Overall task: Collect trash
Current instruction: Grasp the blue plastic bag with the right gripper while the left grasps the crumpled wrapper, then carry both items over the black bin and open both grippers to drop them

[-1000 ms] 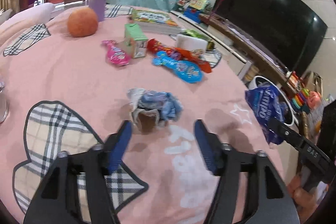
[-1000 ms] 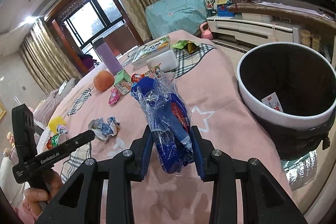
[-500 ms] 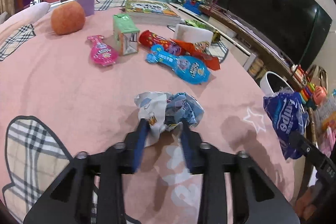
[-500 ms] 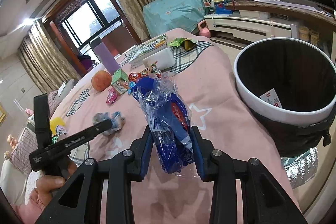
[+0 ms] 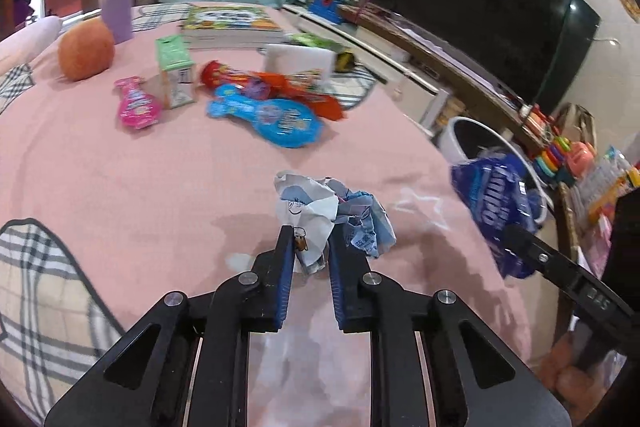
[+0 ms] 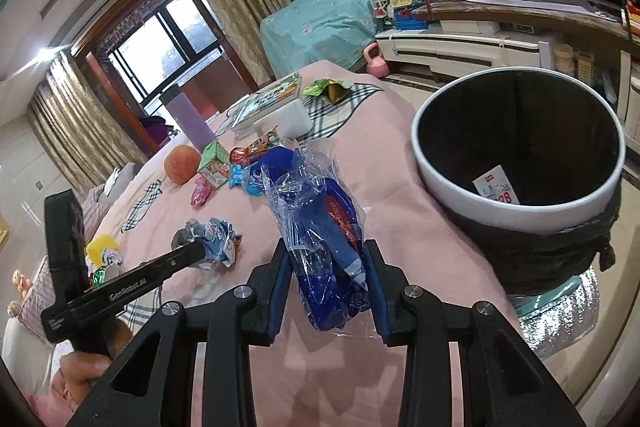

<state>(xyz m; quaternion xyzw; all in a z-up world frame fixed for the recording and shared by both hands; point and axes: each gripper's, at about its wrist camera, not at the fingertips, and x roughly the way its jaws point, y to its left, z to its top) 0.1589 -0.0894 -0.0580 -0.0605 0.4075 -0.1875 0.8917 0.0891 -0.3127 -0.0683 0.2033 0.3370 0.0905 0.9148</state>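
Here the crumpled wrapper (image 5: 332,211), a white-and-blue paper wad, sits on the pink bench (image 5: 120,195) cover directly ahead of the left tool (image 5: 310,247), its near edge pinched between the two blue pads, which stand narrow and nearly parallel. Most of the wad bulges forward and to the right of the fingertips, so the grip looks to be on a corner rather than the bulk; whether it is lifted clear of the cloth I cannot tell. The blue plastic bag (image 6: 324,247) is clamped lengthwise in the right tool (image 6: 326,255), its long axis running along the fingers, its crinkled clear top sticking out past the tips. The white-rimmed bin (image 6: 440,183) with its black liner stands just off the bench edge, ahead and to the right of the right tool, mouth open upward with a scrap of paper already inside. The right hand is plainly the nearer to it; the left must travel rightward across the bench, past the bag, to reach the rim. Farther out lie more wrappers: a blue packet (image 5: 276,119), a pink sachet (image 5: 138,105), a green carton (image 5: 174,71), an orange ball (image 5: 86,49), a book (image 5: 232,27).
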